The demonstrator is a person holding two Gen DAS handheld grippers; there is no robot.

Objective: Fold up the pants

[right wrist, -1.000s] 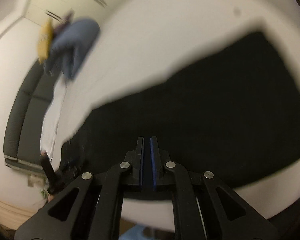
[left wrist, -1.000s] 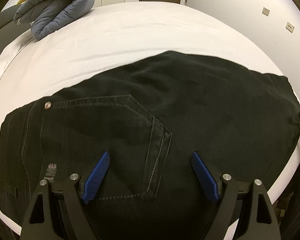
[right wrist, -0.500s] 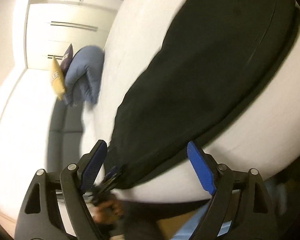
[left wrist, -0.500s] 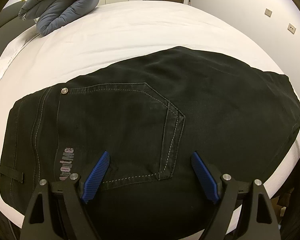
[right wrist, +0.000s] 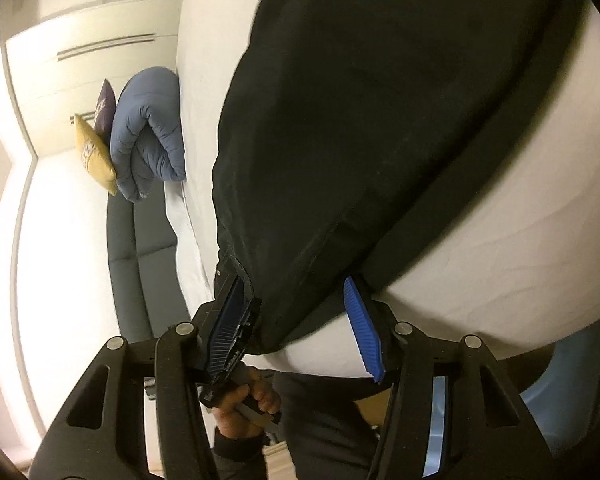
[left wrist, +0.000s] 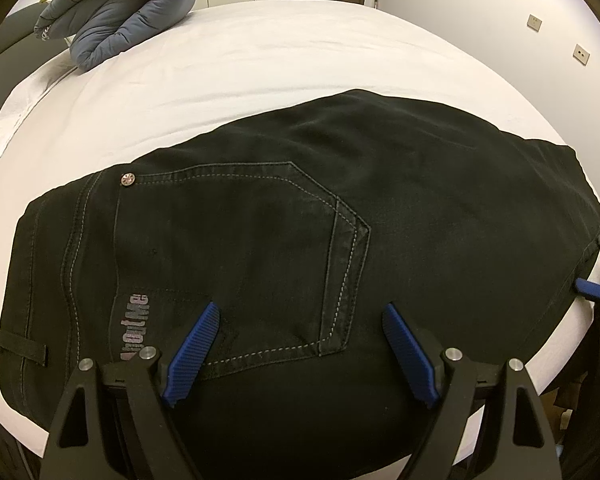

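Note:
Black pants [left wrist: 300, 240] lie folded flat across the near part of a white bed [left wrist: 260, 60], back pocket up, waistband at the left. My left gripper [left wrist: 300, 344] is open and empty, hovering over the pants' near edge by the pocket. My right gripper [right wrist: 300, 320] is open at the pants' right end [right wrist: 360, 140], its jaws either side of the fabric's corner without clamping it. One of its blue fingertips [left wrist: 590, 289] shows at the right edge of the left wrist view.
A rolled grey-blue duvet [left wrist: 120, 12] and a yellow cushion [right wrist: 94, 156] lie at the bed's far left. A dark sofa [right wrist: 140, 240] stands beside the bed. A wall [left wrist: 500, 20] with sockets runs along the right.
My right gripper opened from shut and swung down to the pants' right end. My left gripper drew back a little; more of the pants and waistband shows.

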